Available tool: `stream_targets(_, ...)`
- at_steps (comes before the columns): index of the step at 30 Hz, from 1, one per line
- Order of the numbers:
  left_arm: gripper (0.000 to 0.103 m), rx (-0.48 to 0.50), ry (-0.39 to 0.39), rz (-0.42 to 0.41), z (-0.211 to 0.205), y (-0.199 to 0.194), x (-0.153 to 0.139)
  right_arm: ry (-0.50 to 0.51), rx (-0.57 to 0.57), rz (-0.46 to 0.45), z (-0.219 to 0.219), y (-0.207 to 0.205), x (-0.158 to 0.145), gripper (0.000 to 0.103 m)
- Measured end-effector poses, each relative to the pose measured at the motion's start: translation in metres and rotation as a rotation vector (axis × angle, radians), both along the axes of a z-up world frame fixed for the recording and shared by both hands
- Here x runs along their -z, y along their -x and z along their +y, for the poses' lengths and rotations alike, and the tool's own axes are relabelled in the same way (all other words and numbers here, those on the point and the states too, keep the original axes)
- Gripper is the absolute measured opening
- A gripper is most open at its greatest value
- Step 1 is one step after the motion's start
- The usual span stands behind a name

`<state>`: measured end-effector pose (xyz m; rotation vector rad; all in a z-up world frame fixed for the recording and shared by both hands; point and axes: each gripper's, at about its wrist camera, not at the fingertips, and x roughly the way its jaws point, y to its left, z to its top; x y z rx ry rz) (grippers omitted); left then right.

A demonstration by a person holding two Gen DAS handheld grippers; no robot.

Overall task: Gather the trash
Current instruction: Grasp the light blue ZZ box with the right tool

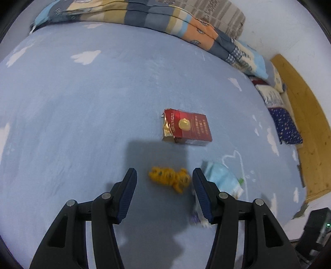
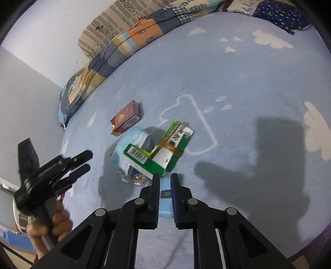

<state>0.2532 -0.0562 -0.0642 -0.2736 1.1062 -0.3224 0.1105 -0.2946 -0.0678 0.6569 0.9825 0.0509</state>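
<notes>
On the blue bed sheet (image 1: 82,115) lie a red cigarette pack (image 1: 187,128), an orange crumpled wrapper (image 1: 169,178) and a light blue face mask (image 1: 222,178). My left gripper (image 1: 164,175) is open, its fingers on either side of the orange wrapper, just above the sheet. My right gripper (image 2: 165,182) is shut on a light blue container (image 2: 165,203) that holds a green and white carton (image 2: 163,149), a mask and small wrappers. The red pack also shows in the right wrist view (image 2: 127,119). The left gripper shows there too (image 2: 82,163).
A folded patchwork quilt (image 1: 165,18) and pillows (image 1: 283,122) line the far side of the bed. A wooden headboard (image 1: 306,128) stands at the right. A dark device (image 1: 316,229) sits off the bed's corner.
</notes>
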Motion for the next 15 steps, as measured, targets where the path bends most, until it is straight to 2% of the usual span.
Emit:
stream_targets(7,0.055,0.092,-0.008,0.003,-0.019,-0.022,0.026,-0.102,0.019,0.013,-0.016,0.003,0.007,0.011)
stream_targets(10,0.047,0.149,-0.037,0.024,-0.028,-0.018,0.033,-0.102,0.008,0.008,-0.014,0.004,0.006,0.011)
stream_targets(13,0.046,0.184,-0.068,0.024,-0.029,-0.006,0.030,-0.110,-0.010,0.015,-0.010,0.002,0.008,0.011)
stream_targets(15,0.046,0.222,-0.114,0.053,-0.027,0.004,0.030,-0.115,-0.018,0.014,-0.007,0.001,0.008,0.011)
